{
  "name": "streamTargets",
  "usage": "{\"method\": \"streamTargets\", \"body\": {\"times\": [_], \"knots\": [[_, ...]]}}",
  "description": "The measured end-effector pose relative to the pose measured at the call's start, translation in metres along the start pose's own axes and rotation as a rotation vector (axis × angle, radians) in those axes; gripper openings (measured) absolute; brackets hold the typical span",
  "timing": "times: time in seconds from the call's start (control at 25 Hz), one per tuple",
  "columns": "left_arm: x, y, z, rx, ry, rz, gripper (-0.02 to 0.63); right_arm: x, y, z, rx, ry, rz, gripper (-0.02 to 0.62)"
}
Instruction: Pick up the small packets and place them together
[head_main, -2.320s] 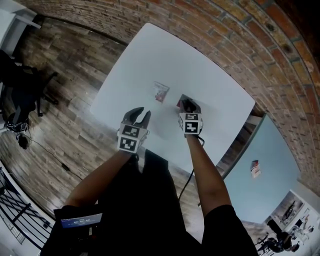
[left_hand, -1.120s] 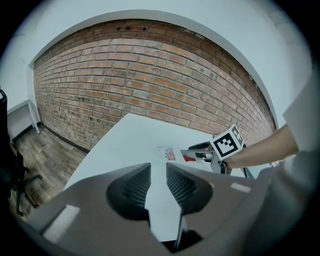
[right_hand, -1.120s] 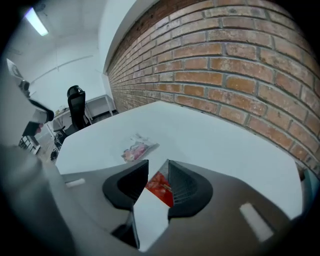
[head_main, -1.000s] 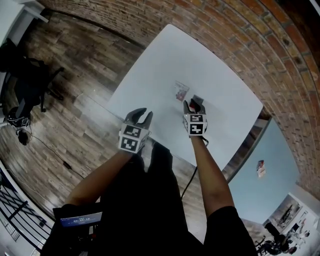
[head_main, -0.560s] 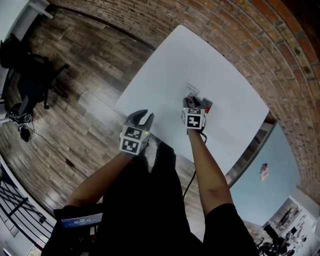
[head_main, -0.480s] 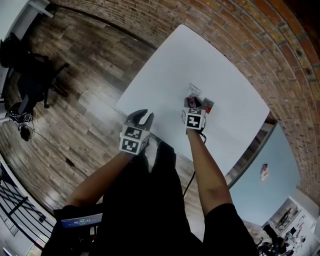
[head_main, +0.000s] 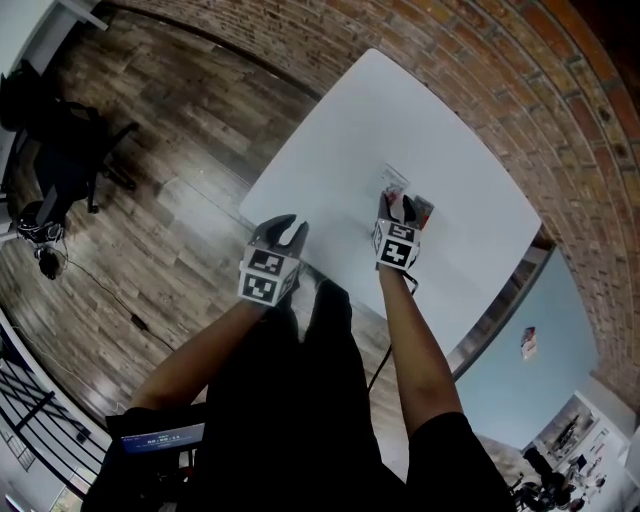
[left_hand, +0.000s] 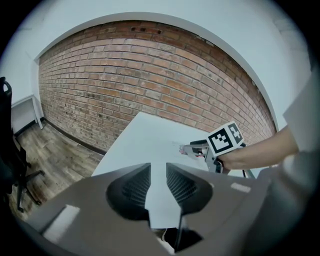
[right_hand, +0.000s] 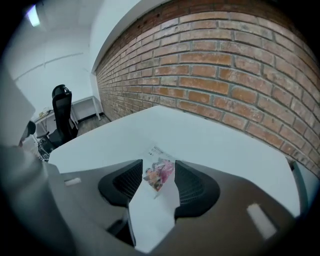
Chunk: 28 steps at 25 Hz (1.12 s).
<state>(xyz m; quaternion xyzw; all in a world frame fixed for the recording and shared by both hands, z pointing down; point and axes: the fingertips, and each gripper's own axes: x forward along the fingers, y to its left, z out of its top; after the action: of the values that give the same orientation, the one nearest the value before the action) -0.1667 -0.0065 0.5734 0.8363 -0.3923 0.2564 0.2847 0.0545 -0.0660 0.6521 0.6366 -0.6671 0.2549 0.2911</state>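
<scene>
Your right gripper (head_main: 397, 207) stood over the middle of the white surface (head_main: 340, 130), a little right of the centre of the head view. Its jaws had just been opening and they stood wide apart. In the right gripper view, one small packet (right_hand: 160, 172) with a colourful print lay flat on the surface between the two jaw tips, and its white upper end reached out past them. The pads did not press on it, so this gripper had hold of nothing.

In the head view this packet (head_main: 394, 180) showed just above the tips of the right gripper, and a second packet (head_main: 421, 209) with some red on it lay just right of the same gripper. The two packets were near each other; I cannot tell whether they touched.

Your left gripper (head_main: 287, 228) hung at the near edge of the surface, left of the right one and well apart from both packets. Its jaws (left_hand: 157, 185) were partly apart, with only bare surface between them.
</scene>
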Motion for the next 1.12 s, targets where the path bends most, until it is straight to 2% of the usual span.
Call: {"method": "streamTargets", "body": {"times": [0.2, 0.36, 0.56, 0.76, 1.0, 1.12], "knots": [[0.005, -0.009, 0.002, 0.010, -0.003, -0.013, 0.094, -0.008, -0.054, -0.026, -0.016, 0.053, -0.074, 0.202], [0.009, -0.015, -0.009, 0.007, 0.004, -0.017, 0.094, -0.007, -0.085, -0.053, 0.038, 0.120, -0.081, 0.198], [0.009, -0.027, -0.009, -0.032, 0.022, -0.034, 0.094, -0.007, -0.088, -0.058, 0.060, 0.126, -0.087, 0.177], [0.006, -0.022, -0.011, -0.049, 0.022, -0.031, 0.094, -0.009, -0.077, -0.059, 0.149, 0.120, -0.119, 0.164], [0.009, -0.024, -0.006, -0.026, 0.016, -0.040, 0.094, -0.006, -0.076, -0.064, 0.208, 0.104, -0.125, 0.166], [0.007, -0.027, -0.006, -0.018, 0.015, -0.060, 0.092, -0.014, -0.076, -0.058, 0.228, 0.064, -0.112, 0.236]]}}
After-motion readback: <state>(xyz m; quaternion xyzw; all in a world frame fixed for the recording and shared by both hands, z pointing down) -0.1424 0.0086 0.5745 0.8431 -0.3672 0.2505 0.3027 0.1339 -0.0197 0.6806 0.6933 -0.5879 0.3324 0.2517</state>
